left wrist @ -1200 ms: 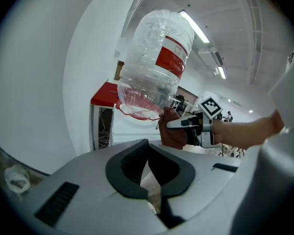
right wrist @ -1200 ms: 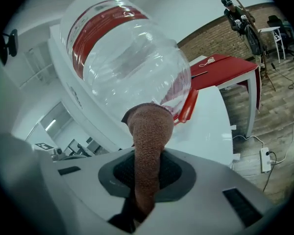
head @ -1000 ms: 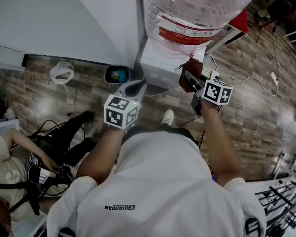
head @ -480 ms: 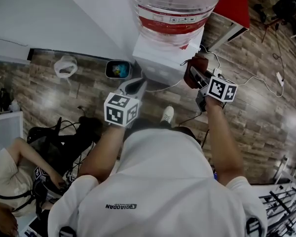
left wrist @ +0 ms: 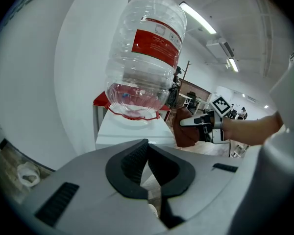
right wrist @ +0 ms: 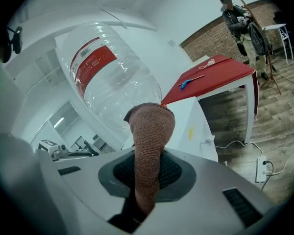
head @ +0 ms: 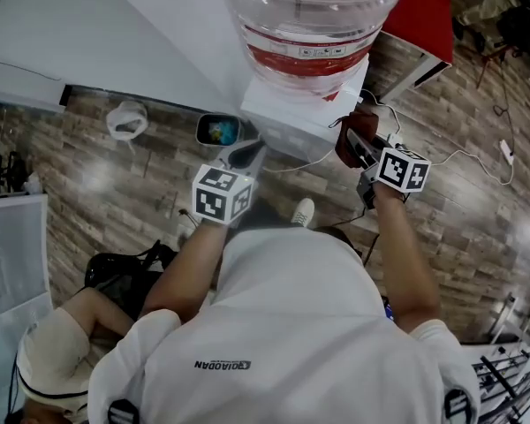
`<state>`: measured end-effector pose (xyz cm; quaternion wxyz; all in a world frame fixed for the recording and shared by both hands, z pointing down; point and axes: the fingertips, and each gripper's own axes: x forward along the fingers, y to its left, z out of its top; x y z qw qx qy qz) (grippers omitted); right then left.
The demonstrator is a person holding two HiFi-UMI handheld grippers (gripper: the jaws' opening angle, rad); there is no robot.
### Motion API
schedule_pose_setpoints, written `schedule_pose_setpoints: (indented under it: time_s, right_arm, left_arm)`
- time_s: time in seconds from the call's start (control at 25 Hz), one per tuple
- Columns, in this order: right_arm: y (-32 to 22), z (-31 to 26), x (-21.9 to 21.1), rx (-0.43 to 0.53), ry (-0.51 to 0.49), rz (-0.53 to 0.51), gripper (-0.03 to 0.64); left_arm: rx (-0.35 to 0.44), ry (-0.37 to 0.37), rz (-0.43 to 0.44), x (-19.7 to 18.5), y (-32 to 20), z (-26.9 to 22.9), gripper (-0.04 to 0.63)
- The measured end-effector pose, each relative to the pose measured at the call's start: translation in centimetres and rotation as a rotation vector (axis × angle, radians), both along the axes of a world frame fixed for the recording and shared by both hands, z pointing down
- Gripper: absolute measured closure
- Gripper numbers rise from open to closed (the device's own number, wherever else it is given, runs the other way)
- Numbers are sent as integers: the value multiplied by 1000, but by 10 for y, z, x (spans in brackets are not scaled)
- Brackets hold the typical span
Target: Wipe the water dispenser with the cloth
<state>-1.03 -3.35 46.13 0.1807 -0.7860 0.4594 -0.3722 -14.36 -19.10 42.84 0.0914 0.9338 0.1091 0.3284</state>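
The water dispenser [head: 287, 113] is a white box with a big clear bottle [head: 314, 16] upside down on top, red label round it. My right gripper [head: 360, 146] is shut on a reddish-brown cloth [head: 347, 141], held against the dispenser's right front corner. In the right gripper view the cloth [right wrist: 151, 136] stands up between the jaws, in front of the bottle [right wrist: 110, 80]. My left gripper [head: 244, 154] hangs by the dispenser's left front, jaws together and holding nothing. The left gripper view shows the dispenser top [left wrist: 130, 131], the bottle [left wrist: 147, 53] and the cloth [left wrist: 183, 131].
A red table [right wrist: 215, 77] stands behind the dispenser, with a person [right wrist: 237, 21] beyond it. A person [head: 57, 356] sits on the wood floor at lower left beside a black bag [head: 124, 272]. Cables [head: 477, 162] run across the floor at right. A white wall is at left.
The head view has shifted a little. The seated person has slid toward the lower left. Both grippers keep their places by the dispenser, the cloth still in the right one.
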Motion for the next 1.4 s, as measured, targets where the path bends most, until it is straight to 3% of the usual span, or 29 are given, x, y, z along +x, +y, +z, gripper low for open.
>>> schedule_pose_setpoints:
  time_s: [0.36, 0.72, 0.84, 1.08, 1.28, 1.4]
  right_arm:
    - [-7, -12, 14, -25, 12, 12, 558]
    - [25, 8, 41, -139, -4, 216, 558]
    - [35, 5, 47, -121, 9, 329, 558]
    - [61, -14, 40, -38, 58, 659, 558]
    - [68, -37, 17, 15, 150, 894, 558]
    - [60, -40, -10, 58, 151, 998, 558]
  left_arm:
    - [3, -2, 23, 34, -25, 1, 606]
    - [23, 1, 155, 61, -59, 4, 606]
    - [28, 5, 230, 70, -70, 4, 606]
    - [16, 2, 443, 79, -80, 0, 607]
    - [8, 7, 622, 87, -92, 3, 606]
    - [18, 5, 720, 83, -97, 6, 606]
